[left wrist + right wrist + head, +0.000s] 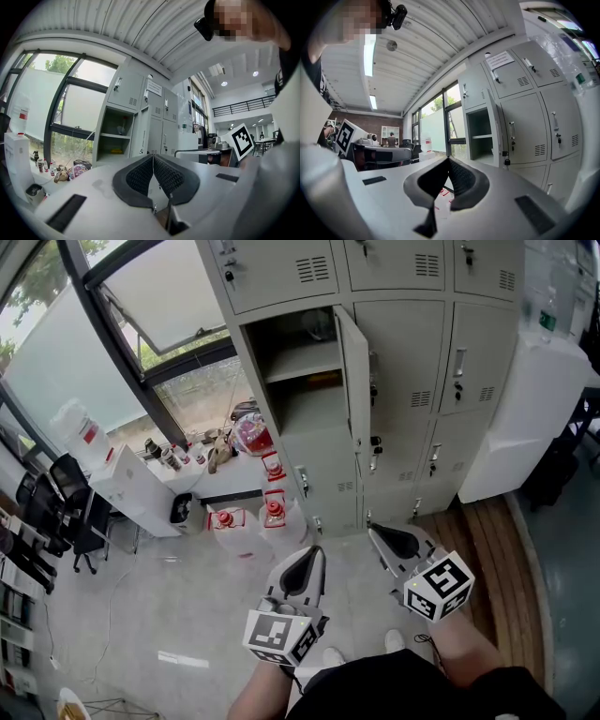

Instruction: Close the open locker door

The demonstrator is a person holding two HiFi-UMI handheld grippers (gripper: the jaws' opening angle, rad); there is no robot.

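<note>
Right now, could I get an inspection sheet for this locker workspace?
Surface: pale floor, with a wooden strip at right.
Job's things: locker door stands open; its compartment holds a shelf and a small yellow item.
Clutter: clear containers with red tops, a pink bag and small bottles left of the lockers.
Grippers: left gripper and right gripper both shut, empty, well short of the door.
Cables: possibly a thin cord on the floor at left; too faint to confirm.
Surroundings: window, office chairs, white cabinet right of the lockers.
</note>
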